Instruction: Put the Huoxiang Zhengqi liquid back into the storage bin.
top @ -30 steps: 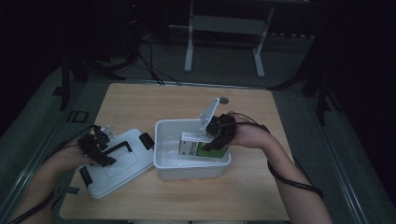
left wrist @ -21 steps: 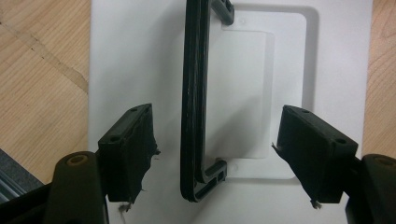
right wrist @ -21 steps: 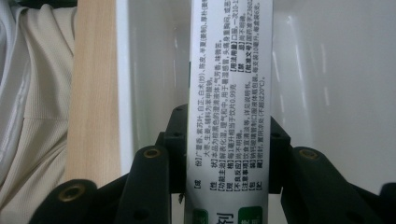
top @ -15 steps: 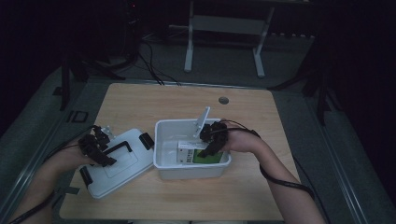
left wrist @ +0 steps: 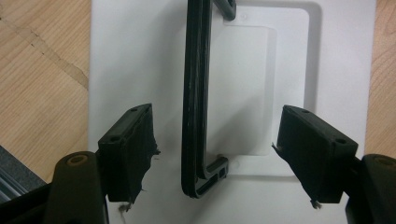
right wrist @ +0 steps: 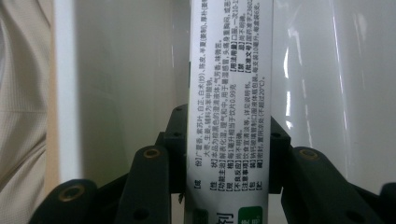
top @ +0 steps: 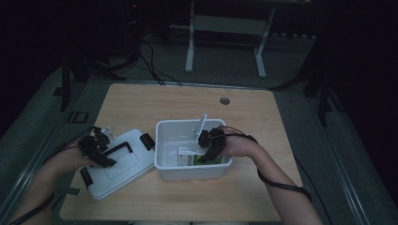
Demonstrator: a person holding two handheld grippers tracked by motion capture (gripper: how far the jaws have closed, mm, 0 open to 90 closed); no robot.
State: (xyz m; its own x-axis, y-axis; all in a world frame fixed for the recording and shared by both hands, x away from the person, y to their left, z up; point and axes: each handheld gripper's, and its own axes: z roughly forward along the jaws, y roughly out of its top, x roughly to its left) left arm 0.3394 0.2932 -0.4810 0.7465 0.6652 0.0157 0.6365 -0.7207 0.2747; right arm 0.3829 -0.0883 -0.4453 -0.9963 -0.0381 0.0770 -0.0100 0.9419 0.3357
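Room: dim, dark floor all round, pale wooden table (top: 141,101) lit in the middle.
Bin: one white tub (top: 165,140), open-topped, mid-table.
Lid: one white lid (top: 123,166), flat on the wood just left of the tub, black handle (left wrist: 195,107) lying along its top.
Left gripper (top: 96,149): over the lid, jaws apart, straddling the handle without touching it.
Right gripper (top: 209,147): down inside the tub, clamped on a printed carton (right wrist: 229,93).
Carton: one, white with green, low in the tub's right half.
Step, by the look of it: setting the carton down.
Done well: lower until flat on the tub floor, keep clear of the wall, then release.
Count: two grippers, one tub, one lid, one carton.
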